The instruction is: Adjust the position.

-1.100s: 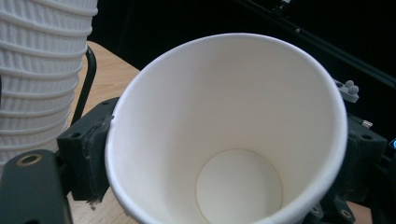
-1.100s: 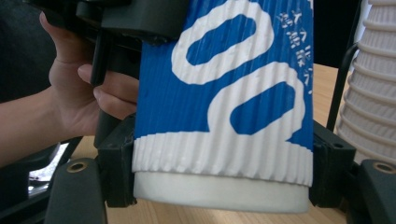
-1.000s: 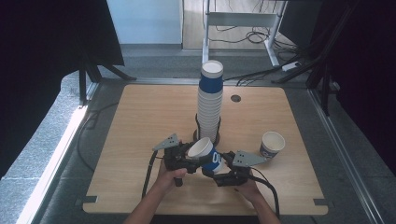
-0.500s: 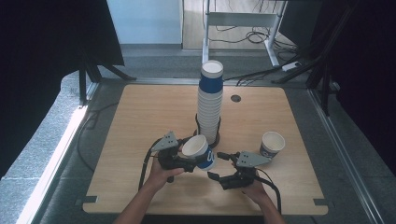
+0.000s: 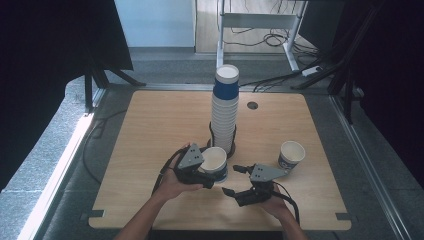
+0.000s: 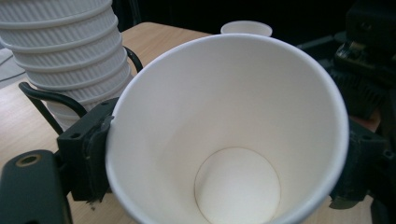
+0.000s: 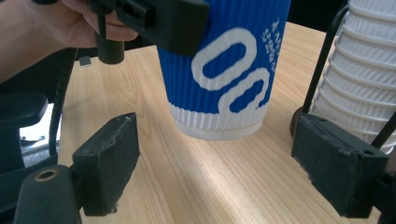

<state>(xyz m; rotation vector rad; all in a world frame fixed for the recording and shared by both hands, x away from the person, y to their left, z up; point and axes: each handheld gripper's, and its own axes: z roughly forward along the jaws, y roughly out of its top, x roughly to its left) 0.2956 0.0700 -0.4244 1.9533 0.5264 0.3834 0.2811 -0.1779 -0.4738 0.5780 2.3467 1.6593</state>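
A blue ribbed paper cup with a white inside is held upright just above the table, my left gripper shut on it. In the left gripper view the cup's open mouth sits between the two black jaws. My right gripper stands open to the cup's right, nothing between its jaws; its view shows the cup's blue wall ahead. A tall stack of cups rises in a black wire holder behind. A second single cup stands at the right.
The wooden table has bare room on its left half and at the far side. A small round hole lies near the back edge. Desk legs and cables stand on the floor beyond the table.
The left gripper has turned the cup from tilted to upright and carried it slightly left. The right gripper has let go of it, opened and drawn back to the right.
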